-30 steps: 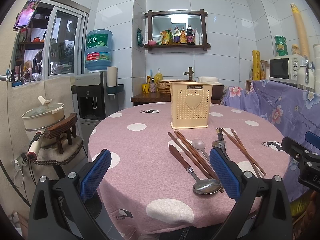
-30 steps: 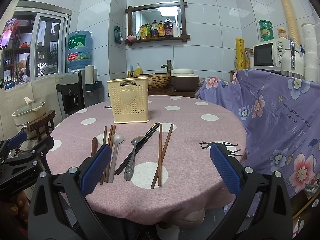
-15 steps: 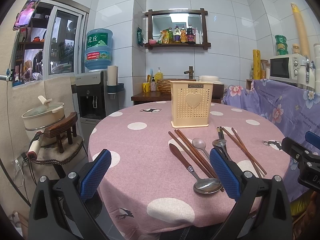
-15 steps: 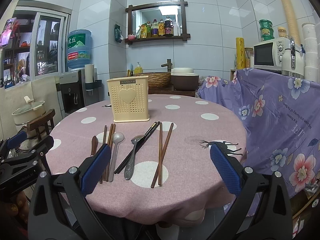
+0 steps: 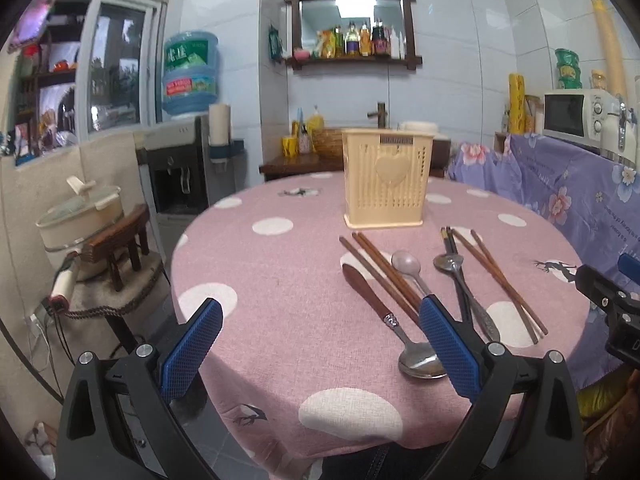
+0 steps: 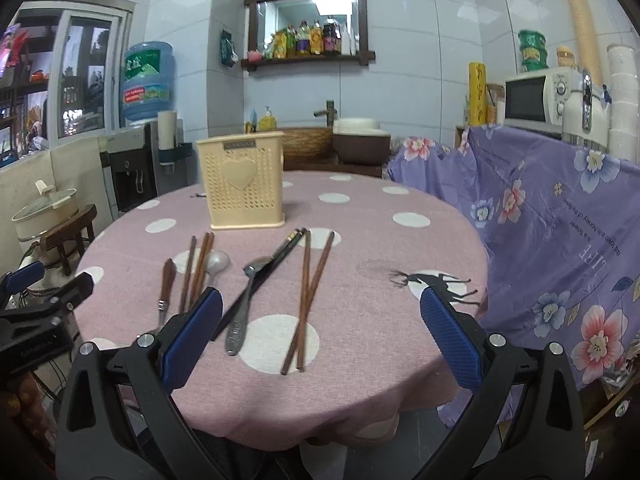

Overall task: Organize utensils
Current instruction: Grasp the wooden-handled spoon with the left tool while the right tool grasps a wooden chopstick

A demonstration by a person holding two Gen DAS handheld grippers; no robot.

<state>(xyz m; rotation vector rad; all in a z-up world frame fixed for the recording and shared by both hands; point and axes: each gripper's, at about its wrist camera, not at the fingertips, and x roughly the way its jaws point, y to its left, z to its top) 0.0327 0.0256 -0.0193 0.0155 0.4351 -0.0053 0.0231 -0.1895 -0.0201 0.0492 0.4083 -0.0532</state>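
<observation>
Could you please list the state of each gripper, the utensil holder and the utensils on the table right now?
Left gripper: open, holding nothing.
Right gripper: open, holding nothing.
Utensil holder: upright on the table; its inside is hidden.
Wooden-handled spoon: lying flat, bowl toward the table's near edge.
Metal spoon: lying flat across the black chopsticks.
Brown chopsticks: lying flat, apart from the holder.

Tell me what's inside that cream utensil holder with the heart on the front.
Nothing sticks up above the rim of the utensil holder, and the chopsticks and spoons all lie on the tablecloth. Its perforated walls hide the inside.
</observation>
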